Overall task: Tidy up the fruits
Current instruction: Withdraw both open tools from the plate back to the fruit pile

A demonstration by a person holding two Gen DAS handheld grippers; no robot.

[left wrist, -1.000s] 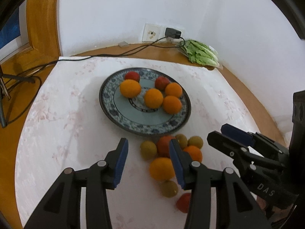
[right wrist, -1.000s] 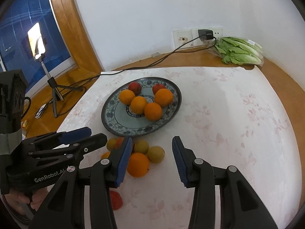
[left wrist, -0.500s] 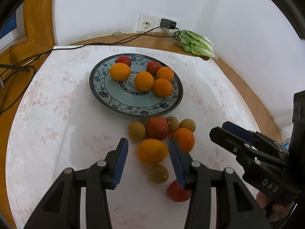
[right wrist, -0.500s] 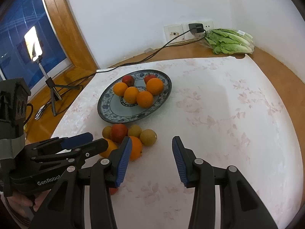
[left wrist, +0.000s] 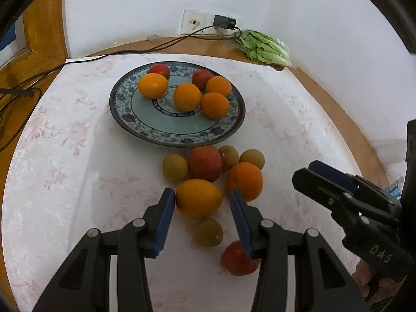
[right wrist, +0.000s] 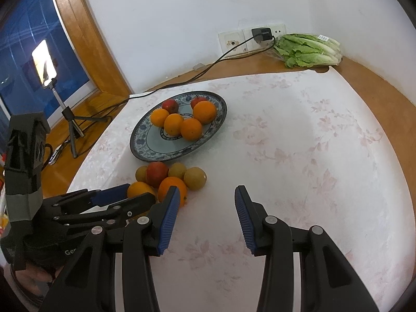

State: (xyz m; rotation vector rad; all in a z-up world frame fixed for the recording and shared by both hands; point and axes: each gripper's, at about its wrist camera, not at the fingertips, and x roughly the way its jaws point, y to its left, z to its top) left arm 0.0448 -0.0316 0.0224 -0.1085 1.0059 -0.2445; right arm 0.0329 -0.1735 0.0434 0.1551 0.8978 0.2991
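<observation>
I am steering two handheld grippers over a table covered with a pale floral cloth (left wrist: 65, 156). A blue-patterned plate (left wrist: 145, 127) already holds four oranges and two red fruits. Just in front of it, on the cloth, lies a loose cluster: a red fruit, four small brownish-green fruits, two oranges, and another red fruit nearest me. My left gripper (left wrist: 199, 208) points steeply down with its blue-padded jaws parted, empty, framing the nearest orange (left wrist: 199, 198); the pads are not yet touching it. My right gripper (right wrist: 206, 214) hovers over bare cloth beside the cluster, jaws likewise parted and holding nothing. The step in hand, as I judge it, is to pick up that nearest orange. To do it well I should lower the left gripper until the pads sit at the orange's widest part, keep it centred so neither pad nudges the small green fruit (left wrist: 208, 232) just behind it, and close gently, since round fruit rolls easily. The right gripper should stay clear.
</observation>
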